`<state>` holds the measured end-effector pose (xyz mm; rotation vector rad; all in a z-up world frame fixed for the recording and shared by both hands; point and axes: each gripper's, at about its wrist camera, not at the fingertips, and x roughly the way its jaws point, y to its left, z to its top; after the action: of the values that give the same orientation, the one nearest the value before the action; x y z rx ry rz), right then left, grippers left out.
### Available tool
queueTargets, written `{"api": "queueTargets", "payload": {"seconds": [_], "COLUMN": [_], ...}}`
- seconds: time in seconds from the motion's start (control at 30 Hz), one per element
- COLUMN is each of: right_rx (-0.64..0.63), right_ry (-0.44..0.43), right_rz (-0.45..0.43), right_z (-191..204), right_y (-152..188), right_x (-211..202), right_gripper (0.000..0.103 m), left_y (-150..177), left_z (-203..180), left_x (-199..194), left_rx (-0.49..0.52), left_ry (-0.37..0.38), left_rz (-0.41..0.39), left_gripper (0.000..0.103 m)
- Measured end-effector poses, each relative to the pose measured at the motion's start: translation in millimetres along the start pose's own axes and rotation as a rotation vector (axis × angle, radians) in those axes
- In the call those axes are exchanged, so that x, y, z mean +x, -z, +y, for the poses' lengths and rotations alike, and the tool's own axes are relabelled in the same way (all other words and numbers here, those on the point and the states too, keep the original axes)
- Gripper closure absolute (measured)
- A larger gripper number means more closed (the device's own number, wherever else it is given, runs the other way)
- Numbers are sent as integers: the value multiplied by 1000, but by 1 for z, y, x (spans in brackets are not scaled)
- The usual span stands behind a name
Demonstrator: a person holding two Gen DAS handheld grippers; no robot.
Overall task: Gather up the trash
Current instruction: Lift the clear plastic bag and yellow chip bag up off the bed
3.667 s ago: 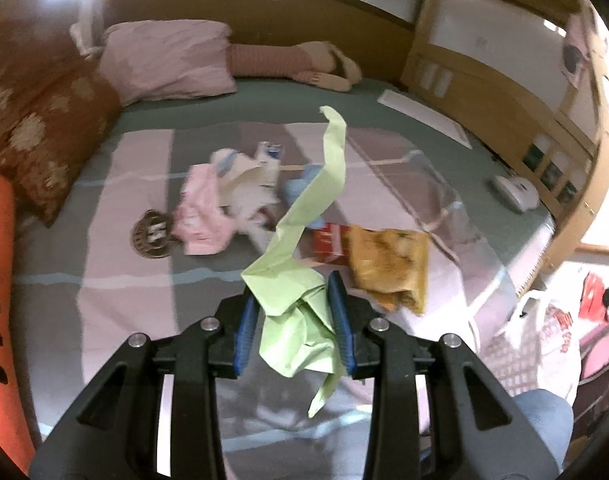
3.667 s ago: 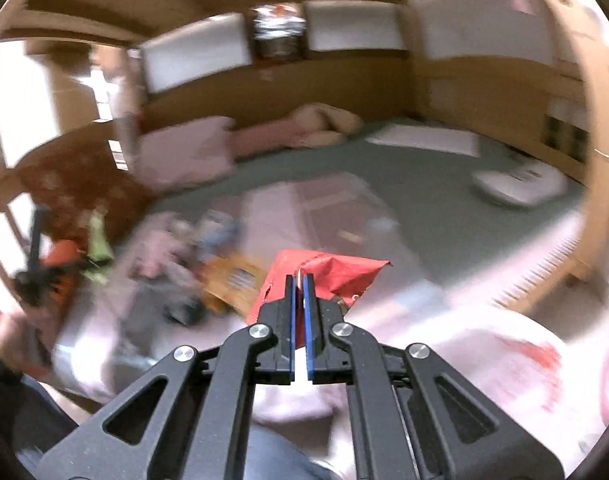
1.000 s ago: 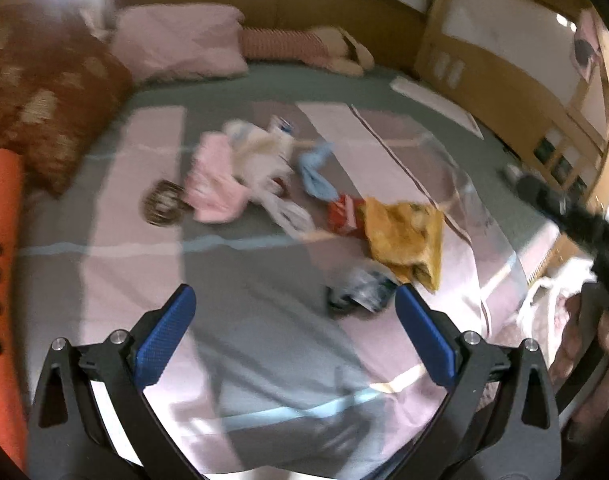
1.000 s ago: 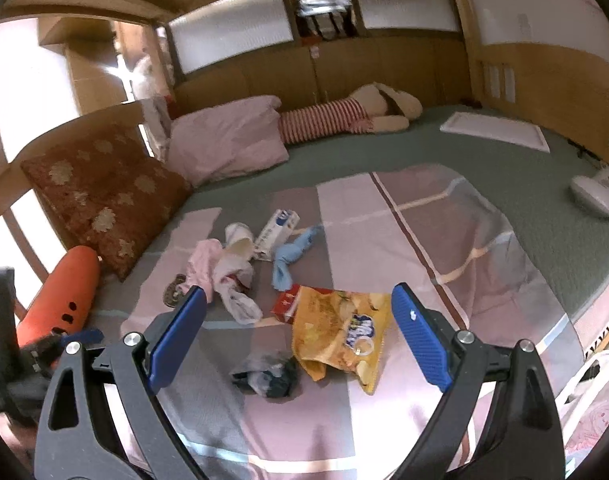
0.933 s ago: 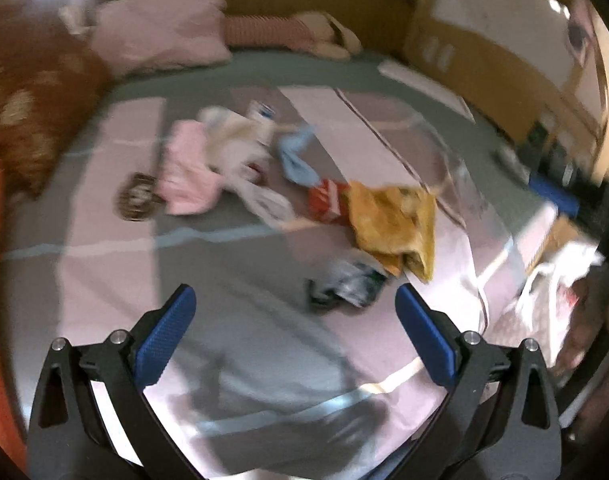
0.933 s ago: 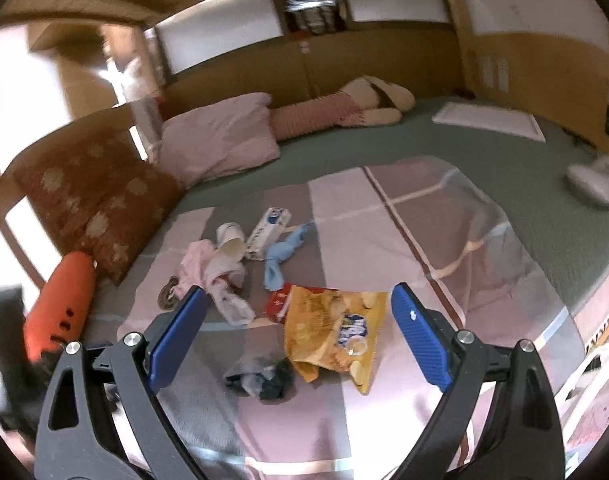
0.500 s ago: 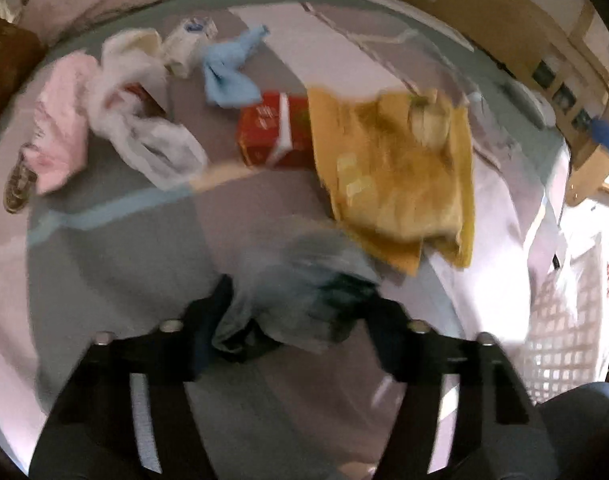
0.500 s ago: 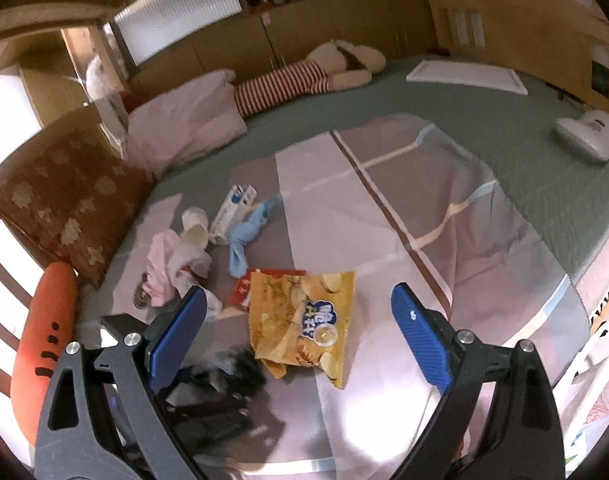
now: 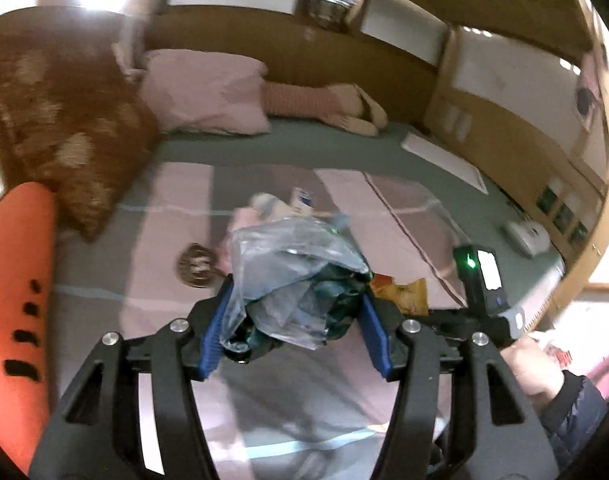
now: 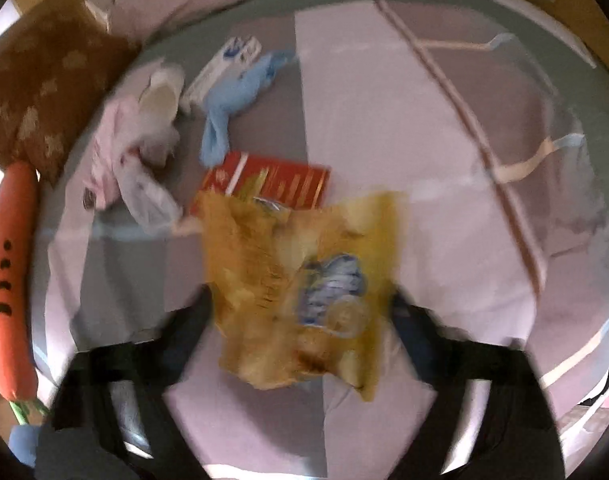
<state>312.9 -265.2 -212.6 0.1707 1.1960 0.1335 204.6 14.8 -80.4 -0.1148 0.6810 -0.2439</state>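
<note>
Left gripper [image 9: 294, 326]: its blue pads were clamped on a crumpled clear plastic bag [image 9: 292, 276] with dark green scraps inside, held lifted above the near edge of the bed [image 9: 184, 360].

What changed on the left: half a second before, that wad lay on the blanket with the jaws just closing round it; a second before, the jaws were spread wide and empty.

Right gripper [image 10: 304, 312]: heavily blurred by motion. Its jaws seemed to stand apart on either side of the yellow chip bag [image 10: 304, 280], but I could not tell whether they had closed on it.

What changed on the right: it had dropped from a high view over the bed to sit right at the chip bag.

Chip bag's place: near the bed's near edge, overlapping the red carton [image 10: 272, 182].

Trash left further in: a blue glove [image 10: 234, 100], a white and blue box [image 10: 224, 66], a paper cup [image 10: 160, 96] and pale pink and white wrappers [image 10: 132, 160], clustered toward the left edge by the brown cushion [image 10: 36, 92].

Meaning for the task: one piece appeared secured and ready to carry off, a second was probably about to be gripped, and several remained.
</note>
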Motion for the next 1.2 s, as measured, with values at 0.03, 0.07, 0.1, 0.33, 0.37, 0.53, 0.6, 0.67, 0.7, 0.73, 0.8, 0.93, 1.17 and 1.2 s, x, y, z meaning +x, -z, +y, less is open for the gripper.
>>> {"api": "queueTargets", "payload": {"seconds": [0.03,0.07,0.1,0.33,0.37,0.53,0.6,0.67,0.7,0.73,0.8,0.93,1.17,1.2], "right_rx": [-25,-47,-80,-147,-160,-151,-138,-137,-138,-140,-142,-146,-146,-145], "right_ry": [-10,-6,16,-22,-18,-30,-42,-41,-44,-45,-42,-41,-41,-42], "right_rz": [-32,-70,-136,-459,-476,-477,-471,-470,-469,-470,-472,-470,-468,-468], "right_z": [7,11,20,60,64,60,57,56,56,56,57,60,62,62], "right_y": [1,2,4,44,48,42,41,42,42,42,42,43,43,43], "right_x": [-11,-23,-41,-124,-127,-128,-128,-127,-127,-128,-126,-126,-126,-126], "right_gripper": [55,61,63,67,67,67,67,67,67,67,67,67,67,67], "left_y": [0,0,-3,-1,1,7,9,11,12,12,13,15,17,17], "left_z": [6,9,11,12,13,7,6,2,1,0,0,-3,-6,-6], "left_x": [-1,-2,1,11,12,21,24,26,27,29,31,33,36,36], "left_rx": [-6,-10,-15,-4,-1,17,18,24,28,30,33,52,57,58], "left_ry": [-14,-20,-27,-38,-38,-30,-26,-27,-29,-30,-33,-38,-34,-35], "left_rz": [0,3,8,38,42,71,79,86,89,91,96,97,107,108], "left_gripper": [45,45,45,43,43,43,42,42,42,42,42,42,42,42]}}
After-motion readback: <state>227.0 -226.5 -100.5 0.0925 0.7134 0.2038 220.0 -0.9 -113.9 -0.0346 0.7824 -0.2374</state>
